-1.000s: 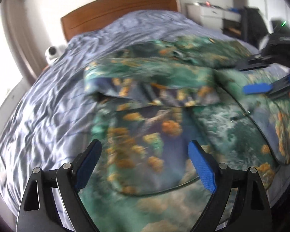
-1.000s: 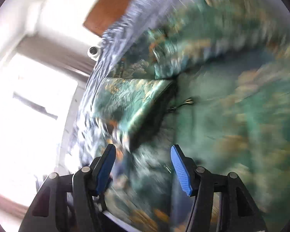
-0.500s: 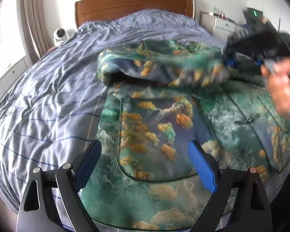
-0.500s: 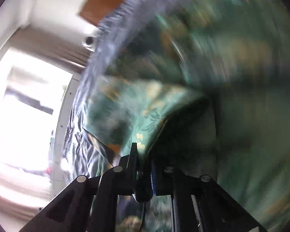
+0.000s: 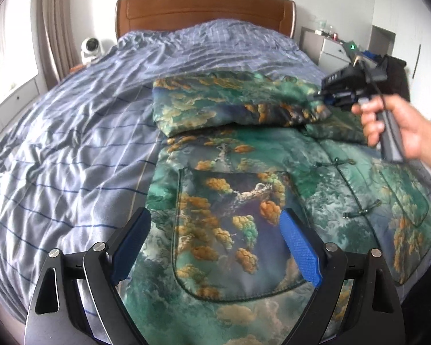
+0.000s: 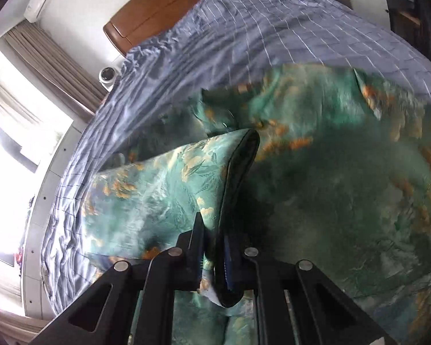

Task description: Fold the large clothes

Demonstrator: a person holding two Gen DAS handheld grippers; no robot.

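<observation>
A large green jacket with orange cloud print lies front up on the bed, its pocket and knot buttons showing. One sleeve lies folded across the chest. My left gripper is open and empty above the jacket's lower front. My right gripper is shut on the sleeve's cuff end at the right. In the right wrist view the right gripper pinches the dark-edged cuff, lifted a little above the jacket.
The bed has a wrinkled blue checked cover and a wooden headboard. A small white camera stands at the left of the bed. White drawers stand at the right. A window with curtains is on the left.
My right gripper went from open to shut on the sleeve cuff and carried it across the jacket's chest to the right. The left gripper stayed open and pulled back slightly.
</observation>
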